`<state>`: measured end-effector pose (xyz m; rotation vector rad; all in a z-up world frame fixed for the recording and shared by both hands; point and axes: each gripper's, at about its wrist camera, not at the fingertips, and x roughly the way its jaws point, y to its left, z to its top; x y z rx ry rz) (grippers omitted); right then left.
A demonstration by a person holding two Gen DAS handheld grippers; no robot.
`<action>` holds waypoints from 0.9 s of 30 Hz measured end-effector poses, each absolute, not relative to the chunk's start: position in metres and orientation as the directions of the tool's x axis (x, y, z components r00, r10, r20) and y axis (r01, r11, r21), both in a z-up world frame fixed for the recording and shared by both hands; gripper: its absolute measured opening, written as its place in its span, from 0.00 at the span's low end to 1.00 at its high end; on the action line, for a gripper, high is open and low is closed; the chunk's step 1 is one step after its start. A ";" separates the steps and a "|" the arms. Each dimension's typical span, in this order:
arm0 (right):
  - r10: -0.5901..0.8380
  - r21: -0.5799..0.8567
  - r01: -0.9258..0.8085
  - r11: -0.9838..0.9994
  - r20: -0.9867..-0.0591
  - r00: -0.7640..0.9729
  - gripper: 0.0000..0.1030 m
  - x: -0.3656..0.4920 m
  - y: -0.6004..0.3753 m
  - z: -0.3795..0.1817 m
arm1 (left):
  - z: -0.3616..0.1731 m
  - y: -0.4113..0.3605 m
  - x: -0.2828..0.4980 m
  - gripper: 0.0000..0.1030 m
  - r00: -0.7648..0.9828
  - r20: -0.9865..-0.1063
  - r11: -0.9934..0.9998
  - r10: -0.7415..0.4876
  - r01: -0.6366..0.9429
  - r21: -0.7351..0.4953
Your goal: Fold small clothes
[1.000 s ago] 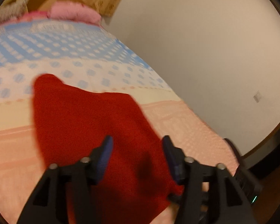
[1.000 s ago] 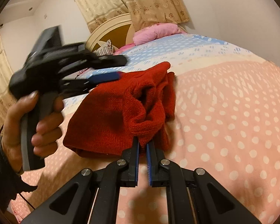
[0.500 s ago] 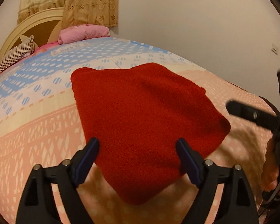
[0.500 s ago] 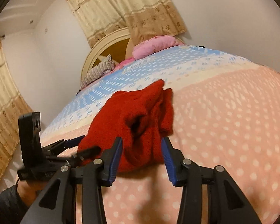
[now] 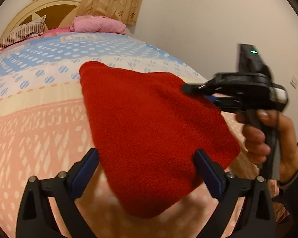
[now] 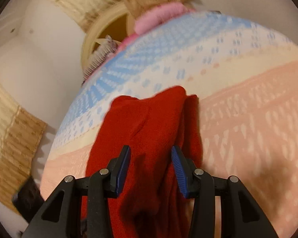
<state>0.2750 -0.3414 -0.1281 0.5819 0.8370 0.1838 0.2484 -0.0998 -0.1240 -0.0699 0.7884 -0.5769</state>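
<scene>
Across the frame's middle, the folded red knitted garment (image 5: 155, 132) lies on the pink-and-blue patterned bedspread (image 5: 39, 130). Released, the left gripper (image 5: 147, 165) has just spread wide; the right gripper (image 6: 151, 165), part open and just narrowing, holds nothing. Bunched layers at centre need tidying.

Domestic bedroom. Evidence: a made bed (image 5: 39, 123) with patterned spread, pink pillow (image 5: 98, 24) and striped pillow (image 5: 22, 33) at its head edge, arched headboard (image 5: 55, 6), floral curtain (image 5: 111, 0), apparently a wall socket (image 5: 294, 82).

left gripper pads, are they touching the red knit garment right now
Apart. The left wrist view shows the left gripper wide open, with bedspread visible between the left pad and the red knit garment.
</scene>
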 end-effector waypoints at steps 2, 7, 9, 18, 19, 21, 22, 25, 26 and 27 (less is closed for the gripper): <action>0.393 0.555 0.071 0.829 -0.669 0.631 0.07 0.291 -0.339 -0.135 | -0.124 -0.104 0.248 1.00 0.563 -0.646 0.843 -0.515 0.467 -0.266; 0.313 0.498 0.094 0.862 -0.669 0.675 0.06 0.313 -0.347 -0.122 | -0.134 -0.114 0.254 1.00 0.530 -0.676 0.841 -0.512 0.468 -0.271; 0.331 0.529 0.112 0.841 -0.667 0.668 0.06 0.320 -0.356 -0.125 | -0.141 -0.118 0.257 1.00 0.504 -0.706 0.844 -0.498 0.467 -0.263; 0.215 0.409 0.109 0.906 -0.667 0.713 0.52 0.279 -0.360 -0.117 | -0.113 -0.088 0.239 1.00 0.604 -0.552 0.817 -0.575 0.456 -0.352; 0.224 0.409 0.079 0.909 -0.641 0.734 0.52 0.272 -0.358 -0.108 | -0.110 -0.084 0.240 1.00 0.620 -0.533 0.818 -0.575 0.442 -0.368; 0.281 0.402 -0.026 0.915 -0.591 0.756 0.52 0.263 -0.342 -0.088 | -0.108 -0.083 0.248 1.00 0.639 -0.547 0.841 -0.541 0.393 -0.373; 0.332 0.404 -0.092 0.910 -0.579 0.745 0.52 0.263 -0.331 -0.082 | -0.109 -0.084 0.253 1.00 0.639 -0.569 0.855 -0.518 0.370 -0.363; 0.436 0.418 -0.196 0.887 -0.618 0.654 0.52 0.273 -0.303 -0.088 | -0.122 -0.091 0.264 1.00 0.633 -0.648 0.906 -0.423 0.314 -0.285; 0.429 0.394 -0.205 0.896 -0.649 0.628 0.52 0.275 -0.296 -0.096 | -0.127 -0.092 0.266 1.00 0.617 -0.666 0.907 -0.419 0.312 -0.282; 0.404 0.363 -0.199 0.910 -0.672 0.620 0.52 0.276 -0.292 -0.104 | -0.131 -0.092 0.266 1.00 0.600 -0.678 0.905 -0.424 0.312 -0.290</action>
